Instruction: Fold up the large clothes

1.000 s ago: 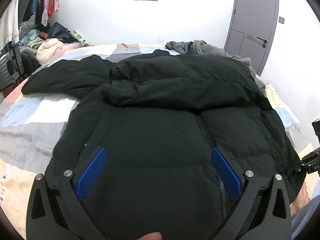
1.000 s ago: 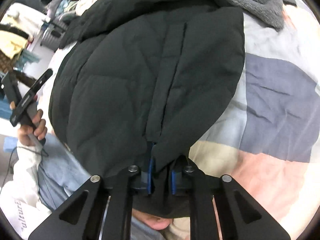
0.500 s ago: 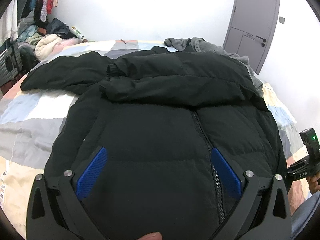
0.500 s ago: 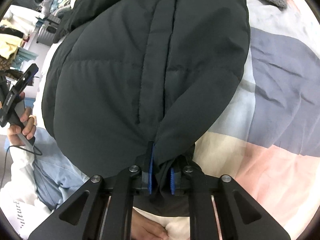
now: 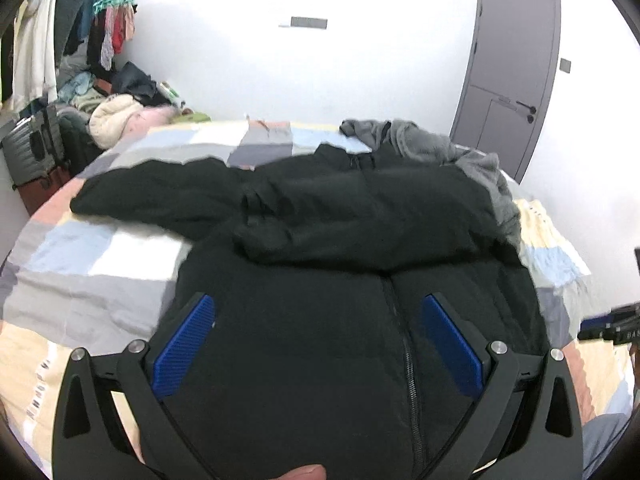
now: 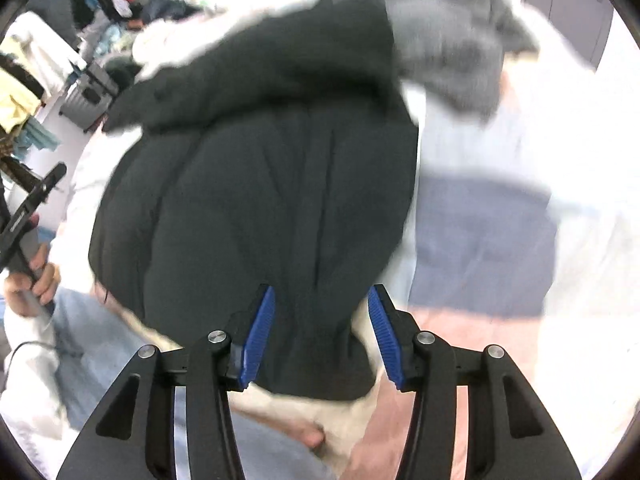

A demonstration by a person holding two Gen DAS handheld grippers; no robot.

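A large black puffer jacket [image 5: 320, 340] lies front up on the patchwork bedspread [image 5: 92, 264], zipper down its middle, one sleeve stretched to the left and the other folded across the chest. My left gripper [image 5: 316, 316] is open, held over the jacket's lower front with nothing between its blue pads. My right gripper [image 6: 322, 300] is open over the jacket's [image 6: 256, 200] hem corner, which lies loose between the pads. The right wrist view is blurred.
A grey fleece garment [image 5: 452, 152] lies at the jacket's far right. A pile of clothes [image 5: 116, 120] and suitcases [image 5: 32, 148] stand at the left by a hanging rack. A grey door [image 5: 512, 76] is at the back right.
My right gripper opened and let go of the jacket's hem corner, and it pulled back a little. My left gripper stayed open while its view rose slightly.
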